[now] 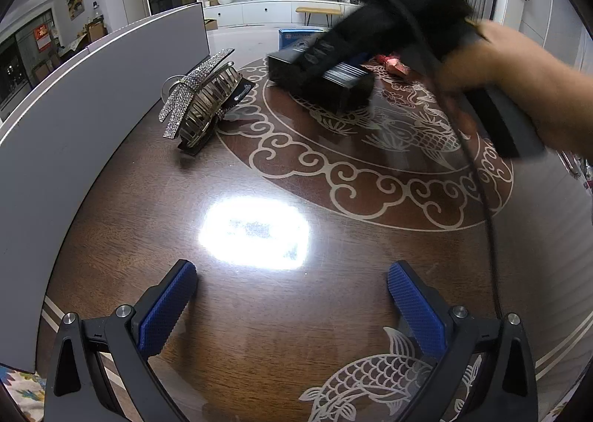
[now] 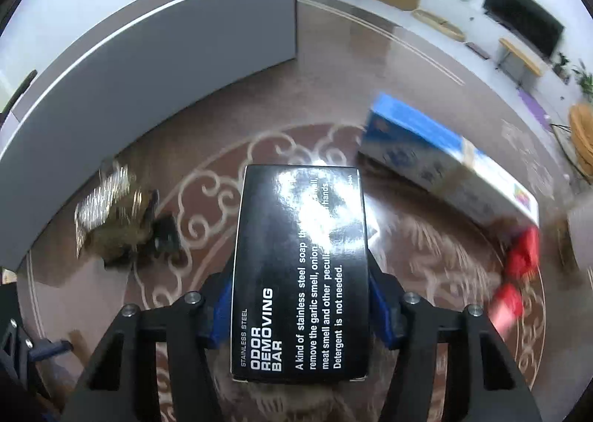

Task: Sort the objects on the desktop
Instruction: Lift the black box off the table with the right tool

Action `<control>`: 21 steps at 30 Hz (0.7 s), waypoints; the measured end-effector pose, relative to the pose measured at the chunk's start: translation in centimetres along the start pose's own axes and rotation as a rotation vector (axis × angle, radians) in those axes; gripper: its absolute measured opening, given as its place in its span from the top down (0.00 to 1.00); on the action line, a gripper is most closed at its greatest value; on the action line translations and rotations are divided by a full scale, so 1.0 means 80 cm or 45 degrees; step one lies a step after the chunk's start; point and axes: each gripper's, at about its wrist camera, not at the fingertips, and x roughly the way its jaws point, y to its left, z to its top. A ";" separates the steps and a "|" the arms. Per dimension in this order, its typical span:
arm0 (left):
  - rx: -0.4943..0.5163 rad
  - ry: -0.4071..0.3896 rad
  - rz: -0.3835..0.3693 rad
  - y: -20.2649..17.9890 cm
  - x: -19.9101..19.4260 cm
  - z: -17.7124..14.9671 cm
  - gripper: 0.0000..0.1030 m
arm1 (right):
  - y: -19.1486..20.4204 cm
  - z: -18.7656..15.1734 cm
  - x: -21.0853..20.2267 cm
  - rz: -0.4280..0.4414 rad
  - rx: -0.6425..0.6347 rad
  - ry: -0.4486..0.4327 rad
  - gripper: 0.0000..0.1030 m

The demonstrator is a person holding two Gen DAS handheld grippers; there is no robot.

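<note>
The right gripper (image 2: 300, 311) has its blue pads pressed against both long sides of the black box (image 2: 302, 270), printed "ODOR REMOVING BAR", so it is grasping the box, which sits between the fingers over the middle of the brown patterned table (image 2: 370, 88). In the left wrist view the same box (image 1: 322, 79) shows under the blurred right gripper (image 1: 333, 62), held by a person's hand (image 1: 511, 62), far across the table. The left gripper (image 1: 292, 296) hovers over the near table with its blue fingers (image 1: 166, 307) spread wide and nothing between them. To the left, near the grey panel (image 2: 148, 62), lies a rhinestone hair clip (image 1: 202, 97) on a black card. To the right of the black box lies a blue and white box (image 2: 444, 159), and nearer, a red packet (image 2: 519, 270), too blurred to tell more
</note>
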 end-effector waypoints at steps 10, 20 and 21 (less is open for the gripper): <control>0.000 -0.001 0.001 -0.002 -0.003 -0.004 0.00 | -0.037 -0.174 -0.089 -0.059 0.283 -0.135 0.42; -0.001 -0.002 0.001 -0.002 -0.003 -0.005 0.00 | -0.065 -0.303 -0.150 -0.238 0.544 -0.231 0.10; -0.001 -0.002 0.001 -0.002 -0.004 -0.006 0.00 | -0.067 -0.304 -0.151 -0.241 0.553 -0.239 0.09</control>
